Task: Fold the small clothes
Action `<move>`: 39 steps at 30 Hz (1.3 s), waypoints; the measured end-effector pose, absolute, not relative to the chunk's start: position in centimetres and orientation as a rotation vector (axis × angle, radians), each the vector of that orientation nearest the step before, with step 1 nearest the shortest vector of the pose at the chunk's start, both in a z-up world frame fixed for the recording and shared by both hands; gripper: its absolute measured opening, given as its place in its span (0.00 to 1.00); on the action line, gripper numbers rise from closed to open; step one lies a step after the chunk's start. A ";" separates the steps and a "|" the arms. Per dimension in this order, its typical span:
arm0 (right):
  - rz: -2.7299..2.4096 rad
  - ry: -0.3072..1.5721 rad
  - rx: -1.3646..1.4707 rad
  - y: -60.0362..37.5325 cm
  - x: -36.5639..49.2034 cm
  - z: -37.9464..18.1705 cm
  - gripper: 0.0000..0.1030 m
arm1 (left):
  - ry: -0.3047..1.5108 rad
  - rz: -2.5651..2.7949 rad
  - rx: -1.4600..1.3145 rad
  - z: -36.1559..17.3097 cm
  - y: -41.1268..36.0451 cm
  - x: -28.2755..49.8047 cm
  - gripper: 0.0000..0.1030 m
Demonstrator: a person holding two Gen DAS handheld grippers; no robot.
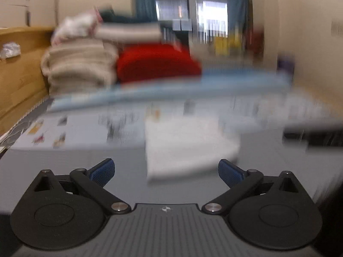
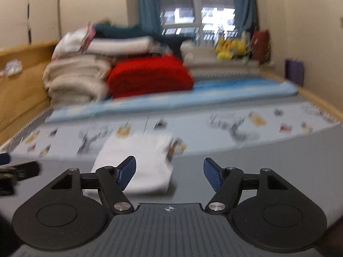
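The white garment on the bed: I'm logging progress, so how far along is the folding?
Done: the white garment lies as a flat folded rectangle on the grey surface. In hand: nothing; left gripper and right gripper are open and empty. Left: no unfolded small garment is recognisable nearby.

Soft white cloth garment (image 2: 137, 160), matt grey sheet (image 2: 214, 171), ribbed blue claw pads (image 1: 103, 171), wooden bedframe (image 1: 19, 72)

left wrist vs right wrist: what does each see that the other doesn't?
Only left wrist: the left gripper, open and empty, and the white cloth's rounded right edge.

Only right wrist: the right gripper, open and empty, a black and blue tool part at the left edge, and sharp yellow items on the sill.

Both: the folded white cloth, red blanket, beige stack, light blue pad and window.
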State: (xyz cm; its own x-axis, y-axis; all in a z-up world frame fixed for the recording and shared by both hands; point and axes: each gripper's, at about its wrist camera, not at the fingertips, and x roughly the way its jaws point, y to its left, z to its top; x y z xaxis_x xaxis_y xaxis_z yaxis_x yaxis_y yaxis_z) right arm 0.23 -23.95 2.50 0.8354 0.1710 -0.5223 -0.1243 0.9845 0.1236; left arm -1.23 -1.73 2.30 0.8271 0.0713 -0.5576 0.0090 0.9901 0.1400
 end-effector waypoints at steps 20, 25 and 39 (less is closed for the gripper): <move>0.153 0.656 0.012 -20.5 2.7 0.0 0.69 | 0.718 0.065 -0.028 0.7 0.6 2.4 1.00; 0.170 0.662 0.015 -20.1 2.7 0.1 0.69 | 0.717 0.066 -0.028 0.6 0.4 2.4 1.00; 0.196 0.667 -0.018 -19.0 2.8 -0.1 0.69 | 0.710 0.051 -0.020 0.6 0.3 2.5 1.00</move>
